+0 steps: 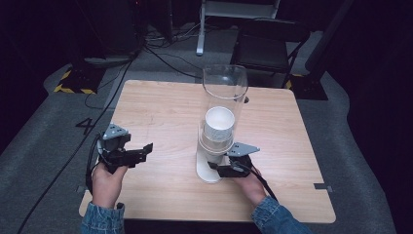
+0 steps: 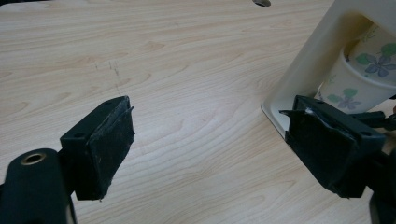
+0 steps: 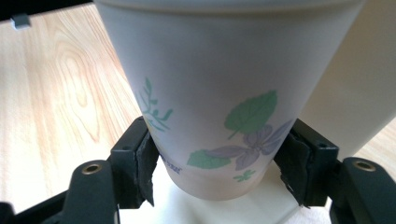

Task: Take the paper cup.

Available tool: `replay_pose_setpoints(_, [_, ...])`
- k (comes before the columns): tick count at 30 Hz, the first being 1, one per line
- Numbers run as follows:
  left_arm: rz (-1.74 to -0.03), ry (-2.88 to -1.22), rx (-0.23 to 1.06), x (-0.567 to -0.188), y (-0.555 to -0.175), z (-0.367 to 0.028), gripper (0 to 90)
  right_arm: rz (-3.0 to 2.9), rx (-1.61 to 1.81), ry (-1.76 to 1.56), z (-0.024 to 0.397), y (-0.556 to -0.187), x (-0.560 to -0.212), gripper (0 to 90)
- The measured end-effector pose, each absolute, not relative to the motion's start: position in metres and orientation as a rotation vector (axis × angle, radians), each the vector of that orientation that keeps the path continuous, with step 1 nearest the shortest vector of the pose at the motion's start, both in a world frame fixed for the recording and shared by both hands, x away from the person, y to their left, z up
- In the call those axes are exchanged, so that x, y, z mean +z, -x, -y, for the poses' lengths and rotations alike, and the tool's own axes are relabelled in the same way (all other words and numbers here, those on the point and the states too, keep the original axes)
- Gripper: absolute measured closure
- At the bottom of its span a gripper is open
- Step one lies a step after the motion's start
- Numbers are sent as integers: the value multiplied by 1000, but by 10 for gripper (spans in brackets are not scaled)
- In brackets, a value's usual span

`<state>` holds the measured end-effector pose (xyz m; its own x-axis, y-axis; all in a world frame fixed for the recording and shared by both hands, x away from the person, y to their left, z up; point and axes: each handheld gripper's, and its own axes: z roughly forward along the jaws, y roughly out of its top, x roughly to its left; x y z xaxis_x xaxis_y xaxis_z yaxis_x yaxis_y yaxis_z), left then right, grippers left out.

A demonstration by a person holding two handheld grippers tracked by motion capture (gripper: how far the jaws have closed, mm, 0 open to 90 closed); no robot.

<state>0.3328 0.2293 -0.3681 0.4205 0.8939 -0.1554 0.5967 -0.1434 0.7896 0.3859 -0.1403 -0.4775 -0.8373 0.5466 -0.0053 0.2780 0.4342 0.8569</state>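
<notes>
Now the right gripper (image 3: 219, 172) squeezes the bottom cup (image 3: 224, 93) in the dispenser (image 1: 214, 168); the left gripper (image 2: 224, 144) hangs open over the tabletop (image 2: 187, 84).

I worked in what looked like a recording lab or studio rather than a home. My one landmark was the small light-wood table (image 1: 160, 112), which stood alone on grey carpet (image 1: 44, 161). Around the table, the room fell away into darkness, as if black curtains closed it in. Beyond the table's far edge, black cables (image 1: 160, 53) snaked over the floor toward dark equipment cases (image 1: 109, 29), next to a folding chair (image 1: 265, 48) and a white stand's foot (image 1: 200, 48). Off the table's far left corner lay yellow-and-black hazard tape (image 1: 68, 83), and by its left edge a figure 4 (image 1: 85, 125) was marked on the carpet.
</notes>
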Motion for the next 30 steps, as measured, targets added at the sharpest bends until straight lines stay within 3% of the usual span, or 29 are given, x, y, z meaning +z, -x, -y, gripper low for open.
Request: replay_pose_setpoints(30, [-1257,-1867,418,-370,-349,-221,155,-2474,1224,-776,153,-376,-492,352])
